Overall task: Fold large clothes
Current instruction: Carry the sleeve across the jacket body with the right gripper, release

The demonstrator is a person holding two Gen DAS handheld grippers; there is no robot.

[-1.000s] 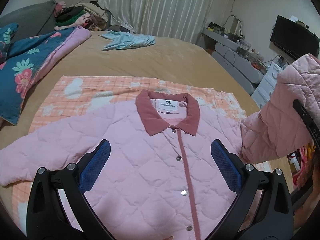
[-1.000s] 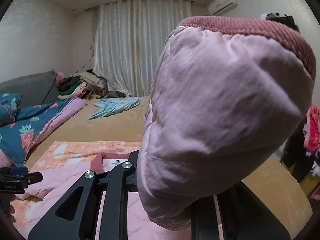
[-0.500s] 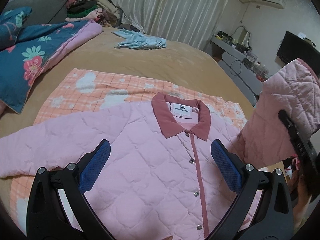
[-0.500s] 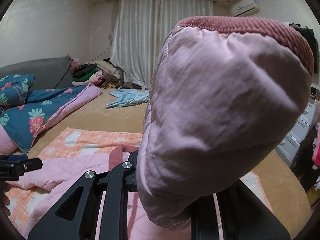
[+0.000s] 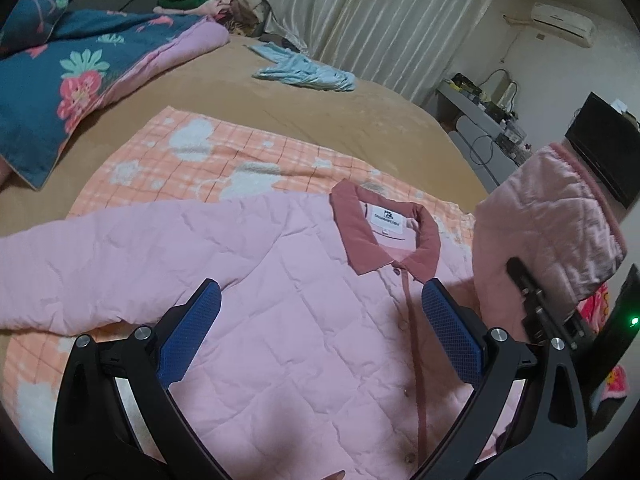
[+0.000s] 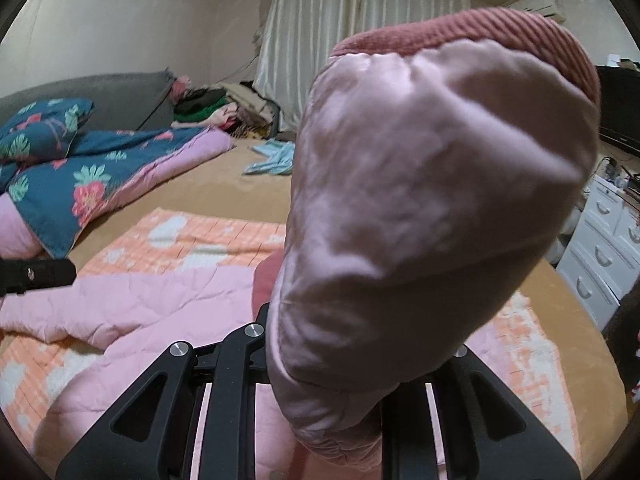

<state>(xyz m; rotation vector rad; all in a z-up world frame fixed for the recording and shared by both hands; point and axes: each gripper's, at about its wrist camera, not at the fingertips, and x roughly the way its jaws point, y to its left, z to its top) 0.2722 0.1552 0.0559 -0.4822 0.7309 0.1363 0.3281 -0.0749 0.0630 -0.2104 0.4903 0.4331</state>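
Pink jacket sleeve [image 6: 440, 200] in right tool [image 6: 324, 400], seemingly lower, nearer collar [image 5: 384, 236].

Tan bed [image 5: 328, 120] under orange checked blanket [image 5: 224, 160], floral quilt [image 5: 80, 76], blue garment [image 5: 308, 74]

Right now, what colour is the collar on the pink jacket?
Dusty rose, darker than the pale pink quilted jacket; the collar shows best in the left wrist view.

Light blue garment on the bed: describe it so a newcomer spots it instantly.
Start at the big tan bed and look to its far side, just before the pale curtains. The light blue garment lies there crumpled, alone on bare bedspread. It is the only pale blue item, well apart from the pink quilted jacket and the floral quilt.
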